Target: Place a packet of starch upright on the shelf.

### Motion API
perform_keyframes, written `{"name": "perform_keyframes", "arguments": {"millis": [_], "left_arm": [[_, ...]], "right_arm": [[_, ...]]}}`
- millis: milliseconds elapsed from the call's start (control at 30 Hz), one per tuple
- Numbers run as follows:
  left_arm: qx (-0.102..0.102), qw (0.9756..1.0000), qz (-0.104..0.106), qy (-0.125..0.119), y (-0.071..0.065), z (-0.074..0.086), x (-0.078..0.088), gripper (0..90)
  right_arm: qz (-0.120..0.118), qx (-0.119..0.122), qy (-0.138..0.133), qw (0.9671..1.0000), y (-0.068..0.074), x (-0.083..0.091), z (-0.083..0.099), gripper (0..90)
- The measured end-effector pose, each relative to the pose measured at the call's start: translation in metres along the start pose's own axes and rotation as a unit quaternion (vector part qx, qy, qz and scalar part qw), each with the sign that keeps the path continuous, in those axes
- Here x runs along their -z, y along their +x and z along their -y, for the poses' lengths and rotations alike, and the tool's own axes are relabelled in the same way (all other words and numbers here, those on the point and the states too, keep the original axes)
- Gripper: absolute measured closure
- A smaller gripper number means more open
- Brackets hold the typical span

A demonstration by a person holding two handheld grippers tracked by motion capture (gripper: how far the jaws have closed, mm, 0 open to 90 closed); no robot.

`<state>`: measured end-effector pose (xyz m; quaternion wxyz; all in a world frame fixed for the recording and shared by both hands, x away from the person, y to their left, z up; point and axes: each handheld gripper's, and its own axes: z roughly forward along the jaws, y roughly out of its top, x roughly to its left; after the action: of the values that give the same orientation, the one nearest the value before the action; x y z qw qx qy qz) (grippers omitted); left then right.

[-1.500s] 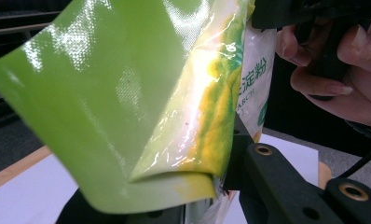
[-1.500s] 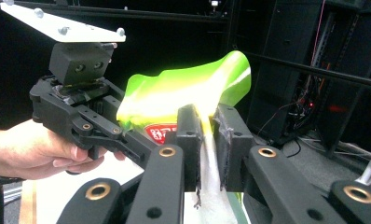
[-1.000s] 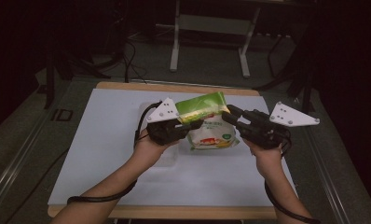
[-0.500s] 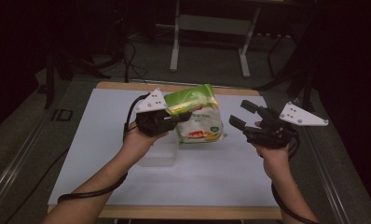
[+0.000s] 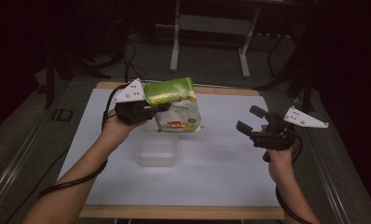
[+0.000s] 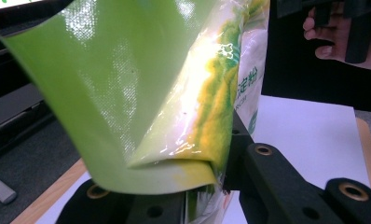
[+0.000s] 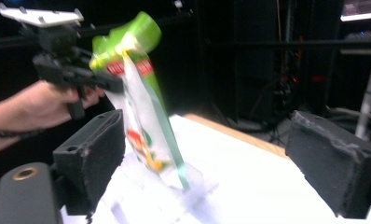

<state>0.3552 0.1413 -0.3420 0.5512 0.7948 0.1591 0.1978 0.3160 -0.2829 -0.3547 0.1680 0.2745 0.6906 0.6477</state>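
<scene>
In the high view, the left gripper (image 5: 158, 108) sits left of centre in the frame, clamped on the folded green top of a bag (image 5: 174, 106). The bag hangs in the air from that grip, its white lower part with red and orange print dangling toward the middle of the frame. Just below it, a clear plastic box (image 5: 156, 150) rests on the white table (image 5: 221, 177), slightly lower left of the bag and apart from it.

In the left gripper view, the bag (image 6: 141, 93) takes up the upper and middle part of the frame, with its glossy green flap folded over and pinched between the two black jaws at the bottom.

The right gripper (image 5: 251, 120) is at the right of the high view, well apart from the bag. Its jaws have just been opening and now stand wide with nothing between them. In the right gripper view, the bag (image 7: 141, 112) hangs left of centre, farther off, held by the left gripper (image 7: 111, 84) at upper left, above the faintly visible clear box (image 7: 174, 191).
</scene>
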Motion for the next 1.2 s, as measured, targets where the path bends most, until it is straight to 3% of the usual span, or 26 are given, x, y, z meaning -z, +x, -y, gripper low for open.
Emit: {"name": "perform_keyframes", "arguments": {"millis": [100,267,367,433,533,600,1000,1200], "left_arm": [[-0.003,0.9999,-0.006,0.008,0.01,0.002,0.005,82.7],[-0.016,0.9996,-0.015,0.019,0.027,0.007,0.011,82.7],[-0.012,0.9996,-0.016,0.017,0.038,0.013,0.014,82.7],[-0.013,0.9996,-0.015,0.02,0.045,0.016,0.014,82.7],[-0.02,0.9995,-0.013,0.021,0.056,0.023,0.013,82.7],[-0.015,0.9997,-0.006,0.016,0.063,0.029,0.012,82.7],[-0.012,0.9995,0.018,0.023,0.076,0.056,-0.003,82.7],[-0.015,0.9989,0.015,0.042,0.076,0.067,-0.011,82.7]], "right_arm": [[-0.002,0.003,0.006,1.0,-0.001,0.001,0.004,13.2],[-0.031,0.017,0.014,0.9993,-0.005,0.002,0.011,13.3],[-0.043,0.028,0.033,0.9982,-0.005,0.001,0.017,13.3],[-0.044,0.027,0.04,0.9979,-0.006,0.002,0.021,13.3],[-0.048,0.018,0.031,0.9982,-0.008,0.003,0.024,13.3],[-0.047,0.014,0.027,0.9984,-0.008,0.005,0.024,13.3],[-0.053,-0.002,0.028,0.9982,-0.017,0.008,0.032,13.6],[-0.04,0.01,0.037,0.9984,-0.018,0.007,0.036,13.6]]}}
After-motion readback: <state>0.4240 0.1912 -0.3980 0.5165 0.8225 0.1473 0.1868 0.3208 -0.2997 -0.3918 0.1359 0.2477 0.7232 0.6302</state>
